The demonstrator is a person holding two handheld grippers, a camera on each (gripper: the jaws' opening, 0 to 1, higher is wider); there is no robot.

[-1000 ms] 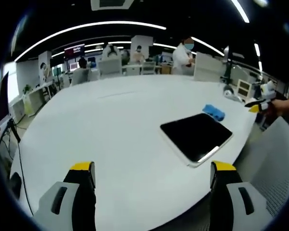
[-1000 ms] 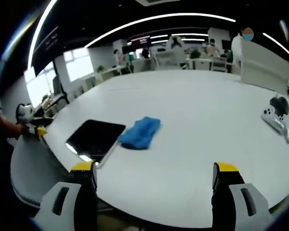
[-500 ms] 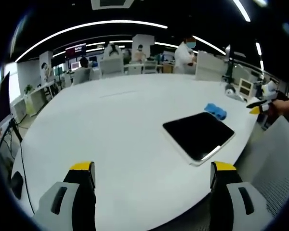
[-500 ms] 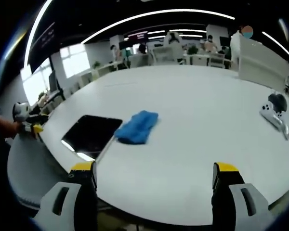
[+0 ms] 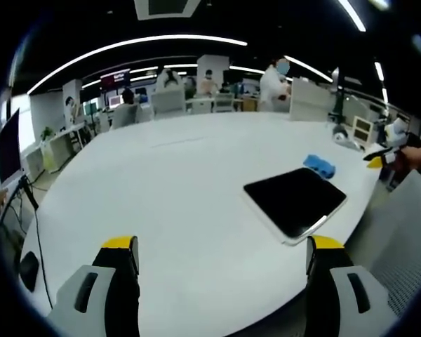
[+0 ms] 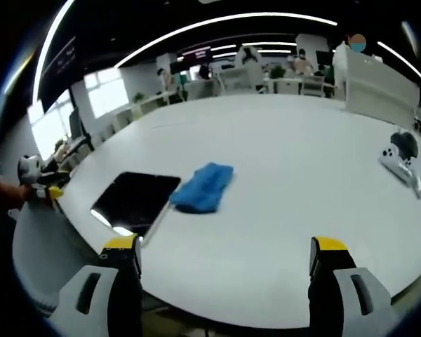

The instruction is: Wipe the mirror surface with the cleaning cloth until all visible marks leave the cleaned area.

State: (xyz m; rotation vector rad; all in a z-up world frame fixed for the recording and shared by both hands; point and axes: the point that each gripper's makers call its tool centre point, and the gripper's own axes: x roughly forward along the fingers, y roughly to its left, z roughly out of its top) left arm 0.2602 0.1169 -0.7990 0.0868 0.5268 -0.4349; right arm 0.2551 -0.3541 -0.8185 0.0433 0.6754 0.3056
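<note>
Ahead and left of the right gripper point(image 6: 224, 263), jaws spread wide and empty: dark mirror point(image 6: 135, 203) flat on white table point(image 6: 302, 175), blue cleaning cloth point(image 6: 202, 188) touching its edge. Left gripper point(image 5: 223, 263) likewise agape, holding nothing.

The left grey two-jaw gripper with yellow tips point(image 5: 221, 247) hangs over the near edge of the white table, jaws spread wide with nothing between them. The right grey, yellow-tipped gripper point(image 6: 224, 247) is posed likewise at the near edge, jaws wide apart and holding nothing.
</note>
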